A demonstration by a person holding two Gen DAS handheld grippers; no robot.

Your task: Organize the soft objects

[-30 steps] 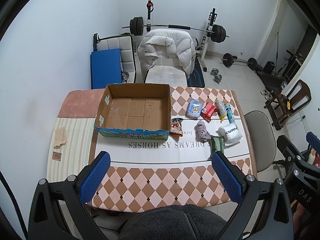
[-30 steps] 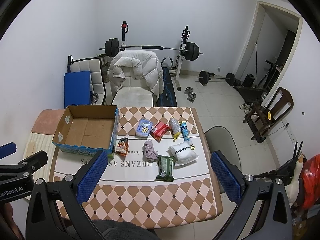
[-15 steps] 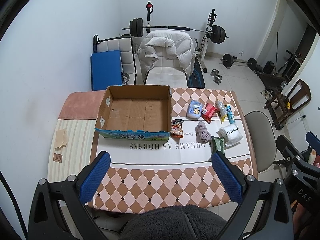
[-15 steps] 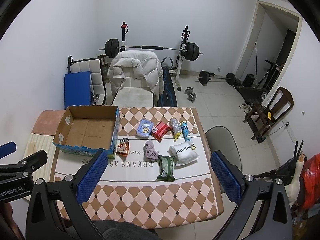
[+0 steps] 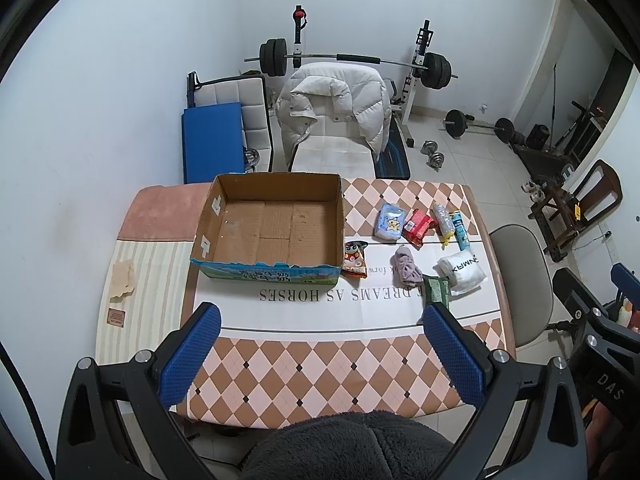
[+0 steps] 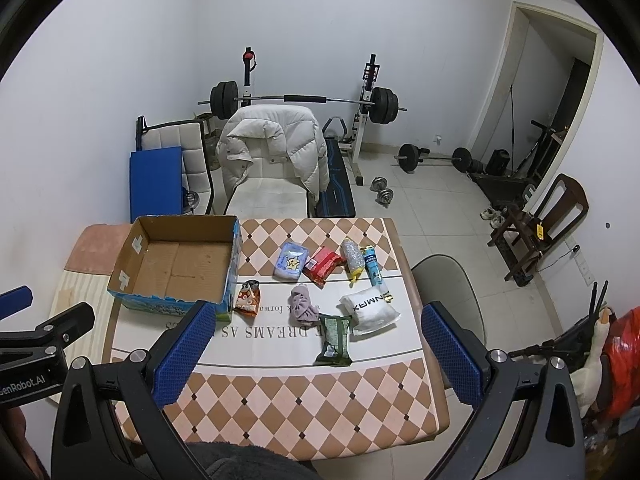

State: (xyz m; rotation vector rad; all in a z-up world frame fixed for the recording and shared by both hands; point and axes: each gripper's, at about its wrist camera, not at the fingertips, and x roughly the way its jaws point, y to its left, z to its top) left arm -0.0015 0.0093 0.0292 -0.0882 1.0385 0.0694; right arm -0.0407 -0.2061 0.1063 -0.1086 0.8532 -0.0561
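Observation:
An open cardboard box (image 5: 276,228) (image 6: 176,264) stands empty on the table's left half. To its right lie soft items: a pink cloth (image 5: 406,270) (image 6: 302,304), a white rolled towel (image 5: 460,274) (image 6: 370,308), a blue tissue pack (image 5: 390,222) (image 6: 291,260), a red pack (image 5: 418,226) (image 6: 322,266), a green packet (image 5: 436,290) (image 6: 335,338) and a small snack bag (image 5: 355,258) (image 6: 248,298). My left gripper (image 5: 320,344) and right gripper (image 6: 316,344) are both open and empty, held high above the table's near side.
The table (image 5: 320,360) has a checkered cloth with a white band. A clear tube (image 6: 352,258) and a blue tube (image 6: 374,270) lie at the far right. A chair with a white jacket (image 5: 334,112) stands behind; a grey chair (image 6: 448,292) is at the right.
Both views have drifted slightly; the table sits a touch lower in the left wrist view. Both grippers stay open and nothing on the table has moved.

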